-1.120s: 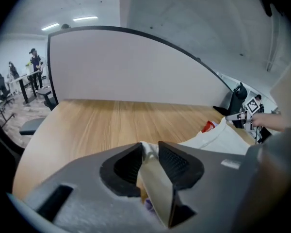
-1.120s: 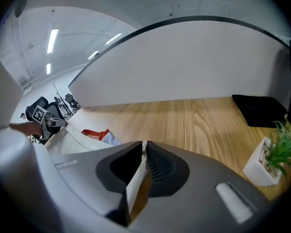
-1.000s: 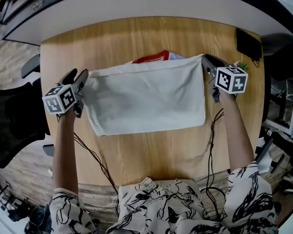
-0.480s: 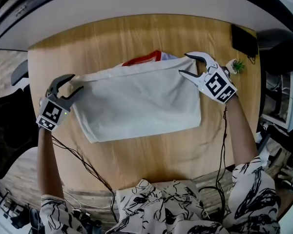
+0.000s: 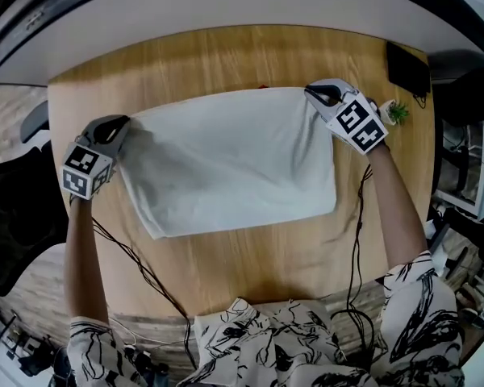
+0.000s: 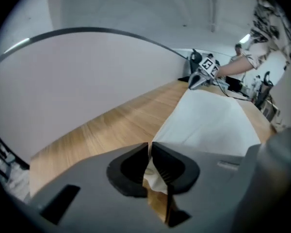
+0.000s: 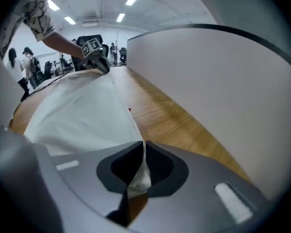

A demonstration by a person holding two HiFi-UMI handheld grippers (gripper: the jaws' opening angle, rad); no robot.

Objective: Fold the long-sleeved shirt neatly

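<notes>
Shirt (image 5: 226, 160) has 2 far corners clenched by left gripper (image 5: 123, 124) and right gripper (image 5: 311, 92), fingers just closed.

surface: wooden table (image 5: 226, 252) | on it: white shirt (image 5: 234, 164), black object (image 5: 407, 67)

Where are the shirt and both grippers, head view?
shirt (image 5: 234, 160): head view, middle of the white cloth.
left gripper (image 5: 124, 122): head view, between its fingertips; jaws just closed on the shirt's far left corner.
right gripper (image 5: 310, 91): head view, between its fingertips; jaws just closed on the far right corner.
</notes>
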